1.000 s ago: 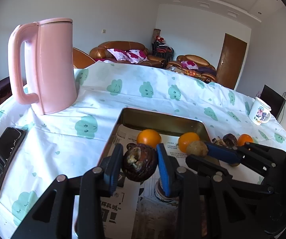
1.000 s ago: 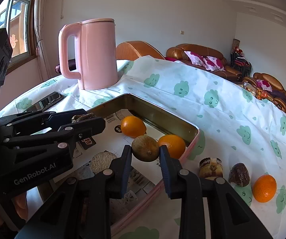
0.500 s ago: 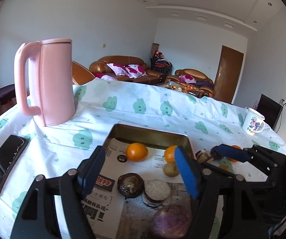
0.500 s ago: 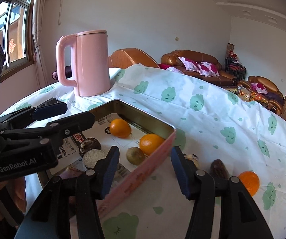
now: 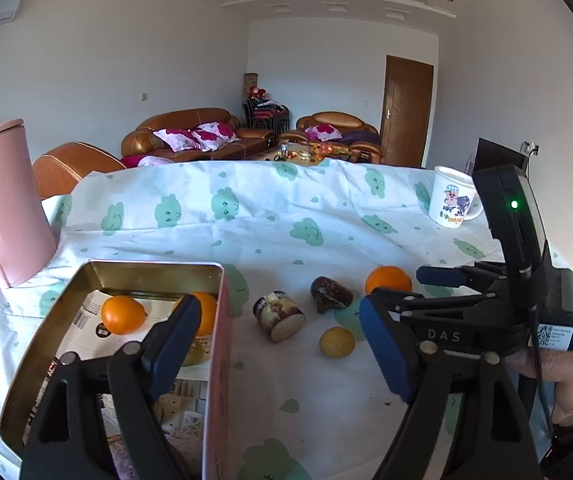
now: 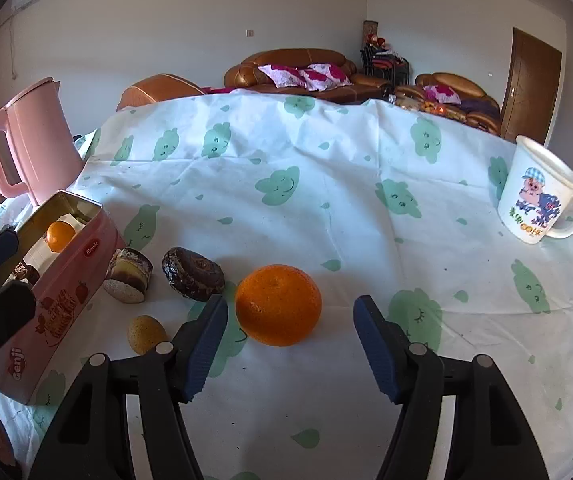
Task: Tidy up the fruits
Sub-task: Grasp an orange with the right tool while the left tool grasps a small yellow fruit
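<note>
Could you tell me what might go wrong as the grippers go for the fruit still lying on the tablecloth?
1. The orange is round and lies free on the tablecloth; the opening, empty right gripper could nudge it so it rolls.
2. The small yellow fruit lies close to the tin, so a finger may bump the tin's wall.

Rig: two handheld black plastic grippers, blue ribbed finger pads.
Left gripper point(image 5: 278, 344): silver pivot screws. Right gripper point(image 6: 290, 344): same screws; seen from the left wrist camera, body marked "DAS", QR label, green indicator light, thin black cable, gripping hand point(image 5: 566, 384).
</note>
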Action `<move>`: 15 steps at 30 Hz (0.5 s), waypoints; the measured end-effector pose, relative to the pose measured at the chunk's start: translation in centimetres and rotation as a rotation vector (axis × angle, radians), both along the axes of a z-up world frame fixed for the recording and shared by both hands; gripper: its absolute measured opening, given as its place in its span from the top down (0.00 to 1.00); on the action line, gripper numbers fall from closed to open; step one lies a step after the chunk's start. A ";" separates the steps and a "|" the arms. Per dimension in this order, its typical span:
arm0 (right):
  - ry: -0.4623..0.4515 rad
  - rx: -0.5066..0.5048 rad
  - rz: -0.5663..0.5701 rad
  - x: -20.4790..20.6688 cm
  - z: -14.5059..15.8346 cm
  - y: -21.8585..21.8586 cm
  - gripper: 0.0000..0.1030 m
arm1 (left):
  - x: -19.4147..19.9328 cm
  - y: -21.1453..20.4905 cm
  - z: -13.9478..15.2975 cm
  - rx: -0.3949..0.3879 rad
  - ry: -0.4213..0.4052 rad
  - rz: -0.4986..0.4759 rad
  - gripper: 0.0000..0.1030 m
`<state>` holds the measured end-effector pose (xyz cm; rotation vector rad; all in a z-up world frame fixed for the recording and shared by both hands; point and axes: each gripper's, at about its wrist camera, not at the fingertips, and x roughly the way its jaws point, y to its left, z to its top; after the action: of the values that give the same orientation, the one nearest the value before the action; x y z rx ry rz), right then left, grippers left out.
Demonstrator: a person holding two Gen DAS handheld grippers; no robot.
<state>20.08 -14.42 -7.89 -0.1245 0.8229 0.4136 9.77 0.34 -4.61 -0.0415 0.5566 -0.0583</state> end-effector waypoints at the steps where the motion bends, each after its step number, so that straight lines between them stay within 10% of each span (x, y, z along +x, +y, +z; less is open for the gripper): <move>1: 0.012 0.001 -0.002 0.2 -0.2 0.0 0.35 | 0.2 -0.2 -0.1 -0.004 0.007 -0.006 0.19; 10: 0.012 0.073 -0.045 -0.1 0.2 -1.8 0.54 | 1.3 -2.2 -1.2 0.030 0.076 -0.067 0.20; 15: -0.043 0.095 -0.083 -2.4 1.0 -3.7 0.53 | 2.8 -3.4 -2.2 0.036 0.158 -0.124 0.39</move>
<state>17.66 -18.12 -6.87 -0.0113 0.7618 0.3701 12.56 -3.06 -6.78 0.0236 0.7175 -0.1666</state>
